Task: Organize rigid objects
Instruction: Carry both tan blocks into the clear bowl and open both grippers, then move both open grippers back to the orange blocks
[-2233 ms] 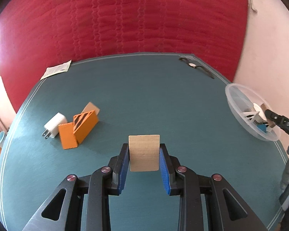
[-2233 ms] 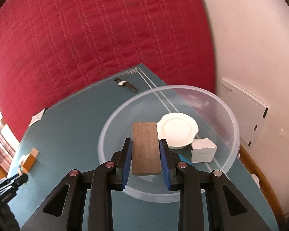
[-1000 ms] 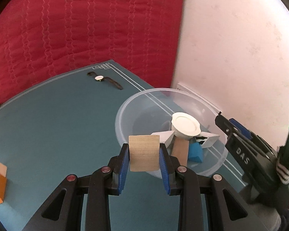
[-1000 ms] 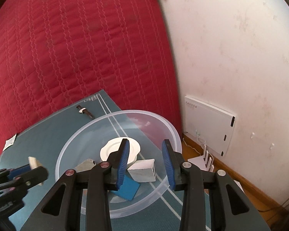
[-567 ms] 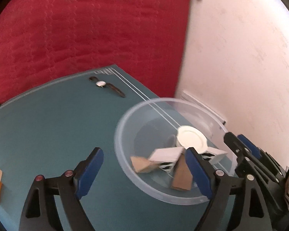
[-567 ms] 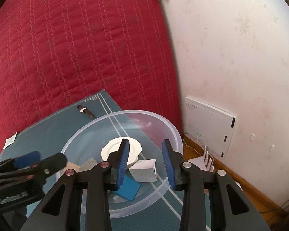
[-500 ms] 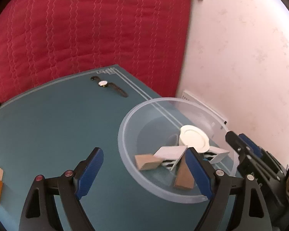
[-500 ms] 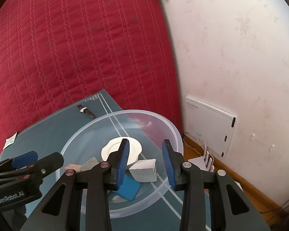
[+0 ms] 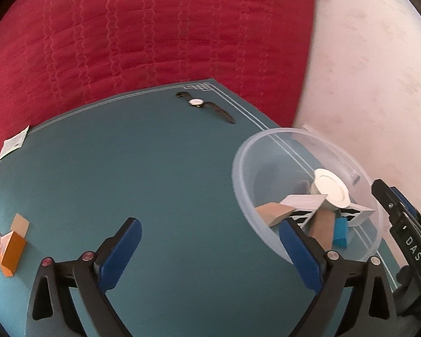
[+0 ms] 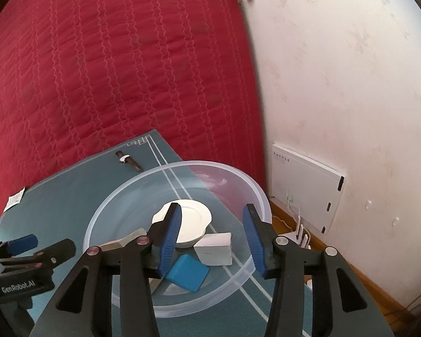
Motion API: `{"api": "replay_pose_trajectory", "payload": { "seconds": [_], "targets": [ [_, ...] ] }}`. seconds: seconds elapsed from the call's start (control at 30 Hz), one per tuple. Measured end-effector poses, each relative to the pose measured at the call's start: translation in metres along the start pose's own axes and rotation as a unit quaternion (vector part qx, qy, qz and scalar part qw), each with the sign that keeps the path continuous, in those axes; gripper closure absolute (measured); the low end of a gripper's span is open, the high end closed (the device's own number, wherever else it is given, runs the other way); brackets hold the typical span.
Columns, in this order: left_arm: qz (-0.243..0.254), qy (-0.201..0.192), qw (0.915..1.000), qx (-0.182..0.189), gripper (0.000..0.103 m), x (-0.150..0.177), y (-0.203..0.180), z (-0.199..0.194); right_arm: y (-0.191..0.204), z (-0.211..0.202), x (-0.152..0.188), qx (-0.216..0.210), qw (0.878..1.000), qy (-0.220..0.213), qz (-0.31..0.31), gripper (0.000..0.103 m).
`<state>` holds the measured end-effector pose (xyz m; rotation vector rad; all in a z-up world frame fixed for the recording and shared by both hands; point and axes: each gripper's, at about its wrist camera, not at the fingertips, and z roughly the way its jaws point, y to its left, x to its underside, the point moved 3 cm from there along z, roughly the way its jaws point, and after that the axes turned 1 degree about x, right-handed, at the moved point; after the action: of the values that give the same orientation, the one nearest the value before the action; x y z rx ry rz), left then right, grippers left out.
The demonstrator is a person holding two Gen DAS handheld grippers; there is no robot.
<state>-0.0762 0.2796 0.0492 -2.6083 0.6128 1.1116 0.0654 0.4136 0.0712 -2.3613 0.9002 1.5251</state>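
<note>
both hand-held grippers are opening, nothing between them: the left (image 9: 207, 248) beside the bowl (image 9: 240, 165), the right (image 10: 210, 234) over its blocks (image 10: 214, 244).

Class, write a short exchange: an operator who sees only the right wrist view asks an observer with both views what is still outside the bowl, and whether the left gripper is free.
Operator: Besides the watch and the paper slip, is anything still outside the bowl?
Observer: Yes. An orange box lies near the table's left edge in the left wrist view.
Operator: Is the left gripper free to fetch it?
Observer: Yes. Its jaws have just been opening. They stand wide, with nothing between them.
</note>
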Motion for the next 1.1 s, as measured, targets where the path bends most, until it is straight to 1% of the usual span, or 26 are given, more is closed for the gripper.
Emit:
{"api": "replay_pose_trajectory", "payload": {
  "seconds": [0.2, 0.4, 0.53, 0.73, 1.1],
  "targets": [
    [-0.006, -0.008, 0.9999, -0.007, 0.002, 0.001, 0.012, -0.011, 0.001, -0.001, -0.001, 0.003, 1.0, -0.001, 0.0, 0.055],
    [-0.014, -0.01, 0.9998, -0.009, 0.002, 0.003, 0.023, -0.018, 0.008, -0.006, -0.001, 0.012, 1.0, -0.01, -0.014, 0.054],
    [-0.018, -0.011, 0.9996, -0.019, 0.002, 0.005, 0.033, -0.022, 0.012, -0.006, -0.001, 0.019, 1.0, -0.01, -0.023, 0.049],
    [-0.021, -0.011, 0.9991, -0.035, 0.001, 0.01, 0.046, -0.024, 0.024, -0.01, 0.003, 0.011, 0.999, -0.005, -0.043, 0.047],
    [-0.031, -0.015, 0.9985, -0.042, 0.001, 0.018, 0.068, -0.037, 0.038, -0.02, 0.012, 0.006, 0.999, 0.006, -0.052, 0.047]
  ]
}}
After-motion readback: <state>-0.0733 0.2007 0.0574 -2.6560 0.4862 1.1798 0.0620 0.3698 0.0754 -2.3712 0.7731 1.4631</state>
